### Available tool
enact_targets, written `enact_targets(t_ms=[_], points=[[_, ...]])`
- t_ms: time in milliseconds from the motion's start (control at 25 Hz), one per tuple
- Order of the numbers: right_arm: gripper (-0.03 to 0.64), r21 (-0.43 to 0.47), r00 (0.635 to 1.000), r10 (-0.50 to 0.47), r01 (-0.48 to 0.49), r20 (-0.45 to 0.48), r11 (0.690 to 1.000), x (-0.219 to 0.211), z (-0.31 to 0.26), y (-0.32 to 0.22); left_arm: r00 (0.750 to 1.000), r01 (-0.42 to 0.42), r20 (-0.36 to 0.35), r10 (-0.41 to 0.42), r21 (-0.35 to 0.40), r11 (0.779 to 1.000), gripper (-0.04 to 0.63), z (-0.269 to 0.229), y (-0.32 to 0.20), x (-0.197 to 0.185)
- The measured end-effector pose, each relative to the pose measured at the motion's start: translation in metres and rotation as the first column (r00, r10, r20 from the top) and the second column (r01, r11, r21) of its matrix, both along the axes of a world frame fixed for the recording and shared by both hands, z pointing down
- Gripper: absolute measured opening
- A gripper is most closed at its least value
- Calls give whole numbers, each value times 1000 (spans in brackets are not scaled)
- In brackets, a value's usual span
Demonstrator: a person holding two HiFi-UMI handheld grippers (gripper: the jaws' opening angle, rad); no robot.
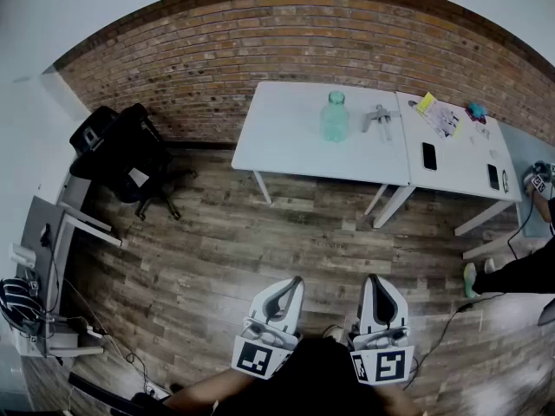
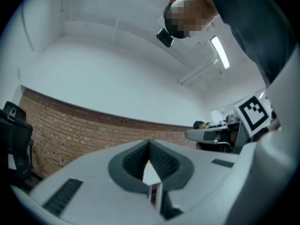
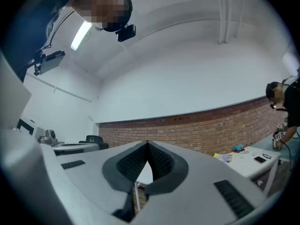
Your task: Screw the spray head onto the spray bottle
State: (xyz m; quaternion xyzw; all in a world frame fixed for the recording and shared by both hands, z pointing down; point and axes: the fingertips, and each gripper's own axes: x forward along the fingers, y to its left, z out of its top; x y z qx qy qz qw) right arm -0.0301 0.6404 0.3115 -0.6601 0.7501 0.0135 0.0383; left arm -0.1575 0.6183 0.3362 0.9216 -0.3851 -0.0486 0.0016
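One spray bottle [image 1: 335, 118], upright on white table [image 1: 286, 146] at 12 o'clock. One spray head [image 1: 380, 120] just beside it, at its 3 o'clock. Two phones [image 1: 429, 156], probably. Left gripper [image 1: 297, 281] and right gripper [image 1: 371, 279]: jaws pressed together, empty.

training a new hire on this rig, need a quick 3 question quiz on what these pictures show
1. True or false: the spray head is already screwed onto the spray bottle.
2. The left claw and right claw are: A) both shut and empty; B) both open; C) one shut on the bottle.
3. Fill in: in the head view, the spray head lies on the white table to the bottle's ____.
Key: 1 false; 2 A; 3 right.
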Motion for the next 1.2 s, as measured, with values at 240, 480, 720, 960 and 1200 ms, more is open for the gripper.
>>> enact_targets(t_ms=[240, 480, 720, 960, 1200], points=[[8, -2, 1000, -12, 12, -9, 1000, -3, 2, 0, 1000, 0, 15, 0, 0, 1000, 2, 3, 2, 1], [8, 10, 999, -44, 44, 6, 999, -2, 1, 4, 1000, 10, 17, -10, -1, 1000, 2, 5, 5, 5], [8, -19, 1000, -24, 24, 4, 1000, 6, 8, 11, 1000, 22, 18, -22, -6, 1000, 2, 6, 12, 6], [9, -90, 999, 38, -39, -13, 995, 11, 23, 16, 998, 51, 25, -51, -8, 999, 2, 7, 24, -5], [9, -88, 1000, 16, -17, -12, 996, 15, 24, 34, 997, 66, 32, -65, -31, 997, 2, 12, 39, 1]])
